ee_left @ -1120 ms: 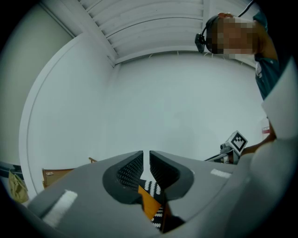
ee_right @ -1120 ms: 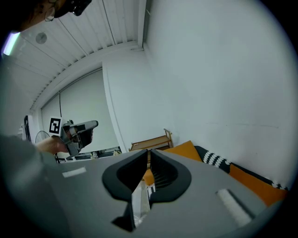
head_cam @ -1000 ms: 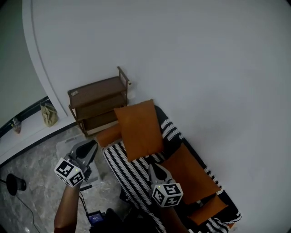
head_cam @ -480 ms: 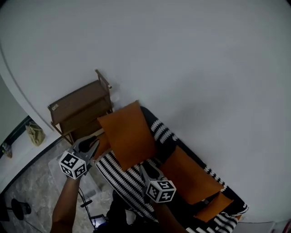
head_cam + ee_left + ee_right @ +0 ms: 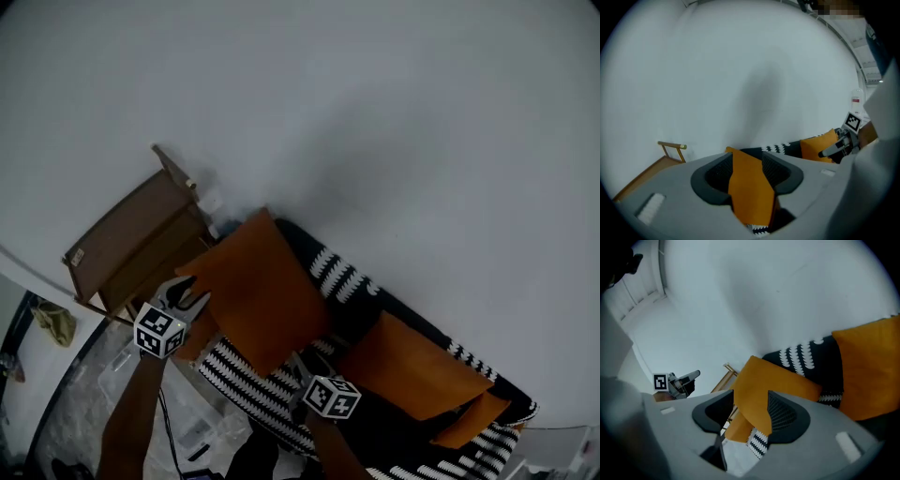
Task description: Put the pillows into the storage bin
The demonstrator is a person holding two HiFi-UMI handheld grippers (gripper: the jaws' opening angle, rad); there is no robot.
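i have both grippers up at the big orange pillow (image 5: 258, 291), which stands on edge at the left end of the sofa (image 5: 253, 384), leaning on the backrest. it is wide and floppy, so i judge one pinch would let it sag; that is why i come at it from two sides.

my left gripper (image 5: 749, 173) is at the pillow's left edge, beside the wooden shelf (image 5: 127, 244). its jaws have just been opening and stand apart, with the edge in the gap and no pad pressing on it. my right gripper (image 5: 750, 416) sits low by the front edge of the sofa, and its jaws have just been opening too. the pillow's lower corner shows between them, unclamped. so both are released and nothing is lifted.

two more orange pillows (image 5: 417, 366) lie toward the sofa's right end. the clear storage bin (image 5: 111, 364) is on the floor off the left end, which is probably why this nearest pillow goes first. next i need to push in and close on the fabric.
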